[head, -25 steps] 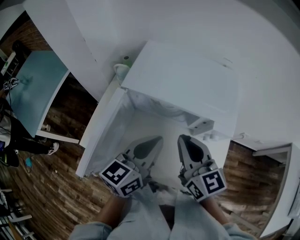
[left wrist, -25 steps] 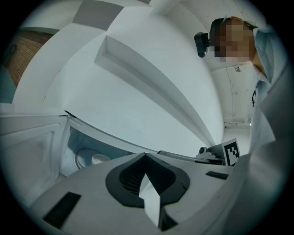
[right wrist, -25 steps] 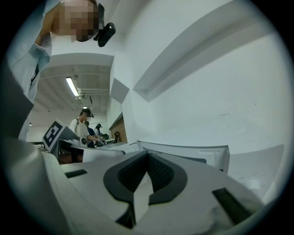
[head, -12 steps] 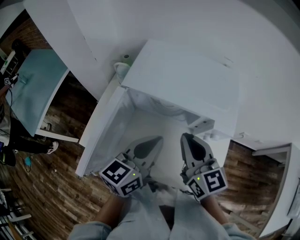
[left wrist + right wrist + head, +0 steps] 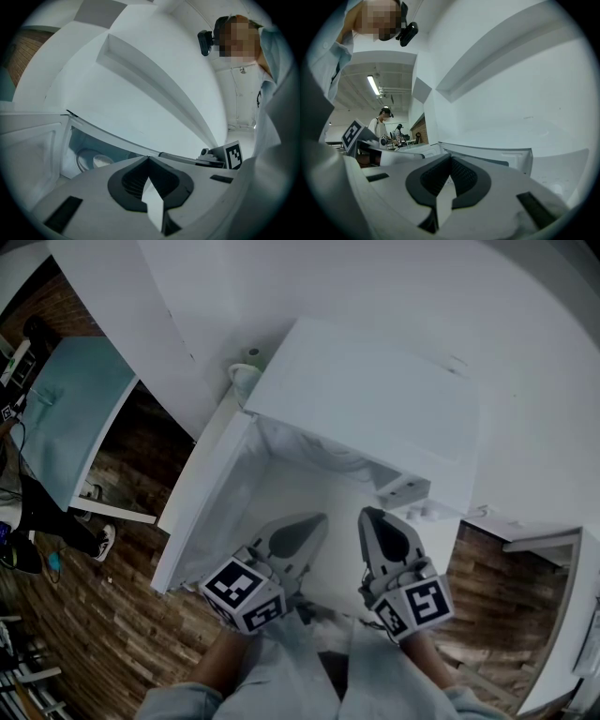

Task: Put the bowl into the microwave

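Left hand-held gripper (image 5: 309,523) and right hand-held gripper (image 5: 371,519): jaws together, empty, side by side over the worktop (image 5: 319,479), with a bare strip ahead. Microwave (image 5: 375,399) at 12 o'clock, its door (image 5: 202,512) swung out at 10 o'clock; the worktop edge meets the wood floor (image 5: 487,568) at 3 o'clock. A round pale form, apparently the bowl (image 5: 93,161), sits inside the cavity.
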